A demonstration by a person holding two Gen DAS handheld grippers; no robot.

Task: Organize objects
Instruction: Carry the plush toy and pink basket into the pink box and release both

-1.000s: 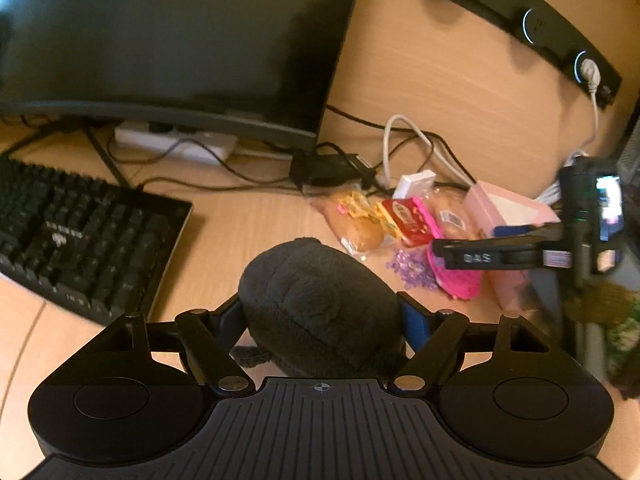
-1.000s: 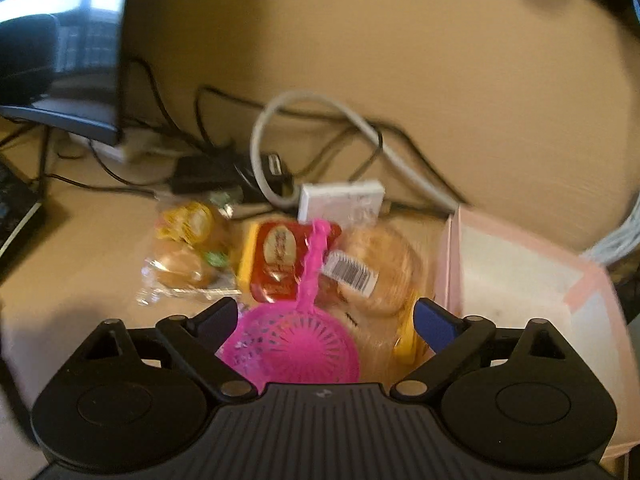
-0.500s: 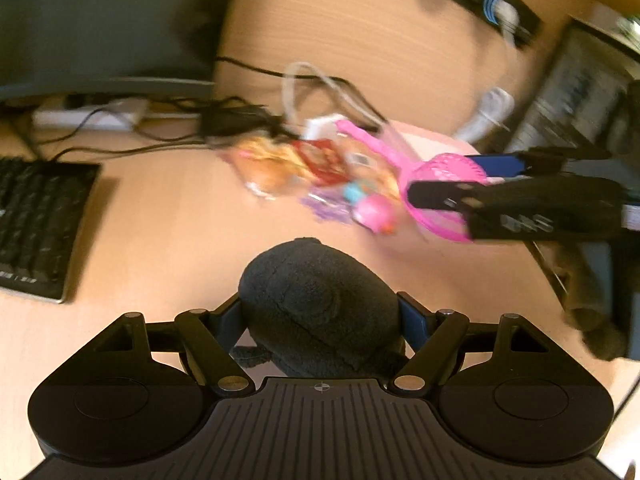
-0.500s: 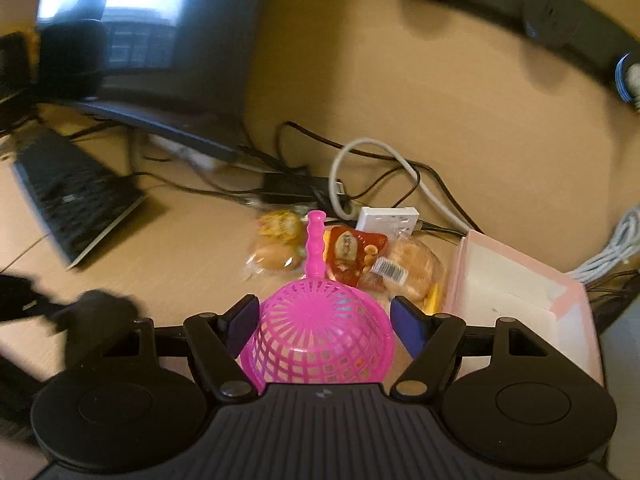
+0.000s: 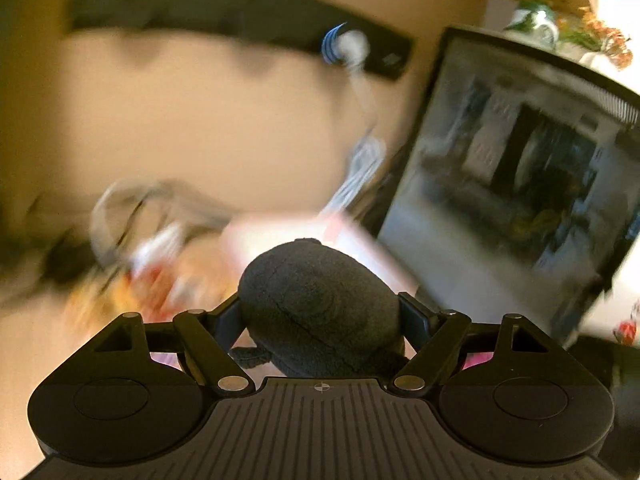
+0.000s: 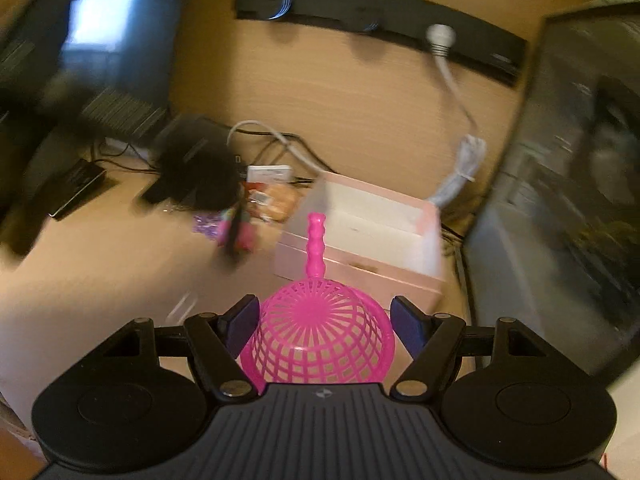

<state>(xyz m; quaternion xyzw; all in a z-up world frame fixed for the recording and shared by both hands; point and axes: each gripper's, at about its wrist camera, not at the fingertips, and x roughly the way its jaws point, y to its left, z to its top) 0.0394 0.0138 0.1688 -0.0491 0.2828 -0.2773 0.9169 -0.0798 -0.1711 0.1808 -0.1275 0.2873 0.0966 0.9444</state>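
My left gripper (image 5: 320, 316) is shut on a dark grey plush toy (image 5: 320, 304) and holds it in the air near a pink box (image 5: 280, 236), which is blurred. My right gripper (image 6: 324, 316) is shut on a pink plastic strainer (image 6: 320, 332), bowl down, handle pointing forward. It hangs just in front of the open pink box (image 6: 360, 248). The left gripper with the plush shows as a dark blur in the right wrist view (image 6: 200, 168), left of the box.
Wrapped snacks (image 6: 272, 200) and small pink and purple toys (image 6: 224, 228) lie on the wooden desk (image 6: 100, 272) left of the box. A monitor (image 6: 568, 184) stands right of it. Cables (image 6: 456, 92) hang from a black wall strip (image 6: 380, 24).
Both grippers have risen and swung right toward the pink box. The left wrist view turned from the keyboard side to the right monitor. Each still holds its object.
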